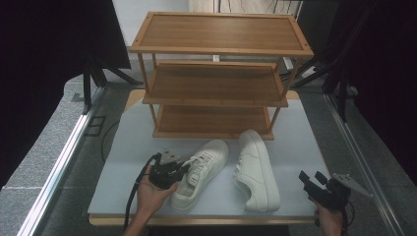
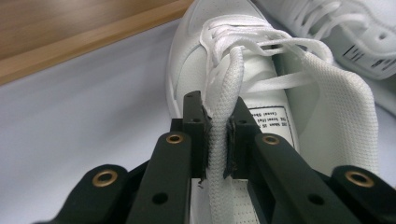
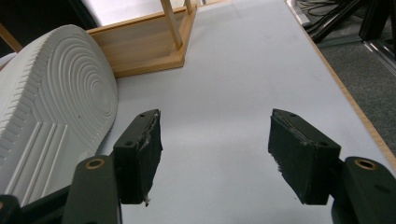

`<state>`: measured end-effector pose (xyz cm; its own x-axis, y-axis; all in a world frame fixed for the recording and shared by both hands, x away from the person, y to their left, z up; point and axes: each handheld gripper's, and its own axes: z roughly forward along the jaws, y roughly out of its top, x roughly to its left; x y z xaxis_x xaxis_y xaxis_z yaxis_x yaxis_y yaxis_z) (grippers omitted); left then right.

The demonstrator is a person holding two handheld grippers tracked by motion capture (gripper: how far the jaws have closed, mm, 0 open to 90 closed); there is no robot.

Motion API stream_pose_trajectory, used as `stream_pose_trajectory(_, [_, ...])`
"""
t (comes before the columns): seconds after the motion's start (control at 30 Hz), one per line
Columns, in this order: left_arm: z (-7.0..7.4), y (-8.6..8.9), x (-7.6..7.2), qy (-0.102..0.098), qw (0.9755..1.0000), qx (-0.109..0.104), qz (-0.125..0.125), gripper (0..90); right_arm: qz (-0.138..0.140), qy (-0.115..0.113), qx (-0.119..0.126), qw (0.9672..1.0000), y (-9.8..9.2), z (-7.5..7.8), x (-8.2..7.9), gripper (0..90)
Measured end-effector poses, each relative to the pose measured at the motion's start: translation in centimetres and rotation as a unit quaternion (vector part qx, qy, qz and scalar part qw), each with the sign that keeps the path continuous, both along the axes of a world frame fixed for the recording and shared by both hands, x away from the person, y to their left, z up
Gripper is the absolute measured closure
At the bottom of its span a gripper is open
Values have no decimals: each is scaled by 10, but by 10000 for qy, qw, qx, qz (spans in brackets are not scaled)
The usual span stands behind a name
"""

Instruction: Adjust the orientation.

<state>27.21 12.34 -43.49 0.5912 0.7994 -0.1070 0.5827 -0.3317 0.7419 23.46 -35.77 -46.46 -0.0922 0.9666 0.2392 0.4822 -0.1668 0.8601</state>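
Left gripper [image 2: 217, 140] — shoe tongue [image 2: 224, 93], label [image 2: 273, 122] unreadable

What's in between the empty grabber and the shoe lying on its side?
Nothing. In the right gripper view, bare grey table lies between the open right gripper and the tipped shoe's sole.

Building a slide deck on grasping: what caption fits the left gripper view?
Left gripper shut on the tongue of a white sneaker lying on the grey table.
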Motion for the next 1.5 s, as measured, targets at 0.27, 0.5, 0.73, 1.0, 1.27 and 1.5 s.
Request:
stream_pose_trajectory(0.27, [-3, 48, -8, 44, 9992, -227, 328, 810, -24, -20, 22, 10000, -1, 0, -1, 346])
stream_pose_trajectory(0.5, [-5, 57, -10, 22, 9986, -307, 441, 806, -17, -8, 10, 10000, -1, 0, -1, 346])
stream_pose_trajectory(0.73, [-6, 64, -9, 21, 9979, -330, 550, 805, 14, -47, -2, 10000, -2, 2, -2, 346])
stream_pose_trajectory(1.0, [0, 71, -12, -264, 9959, -772, 382, 491, 385, -235, -299, 9985, 11, 10, -4, 354])
stream_pose_trajectory(1.27, [8, 77, -19, -669, 9908, -1118, 361, 265, 584, -472, -426, 9963, 26, 28, -11, 361])
stream_pose_trajectory(1.5, [8, 81, -20, -775, 9888, -1220, 361, 253, 880, -687, -560, 9922, 49, 46, -20, 403])
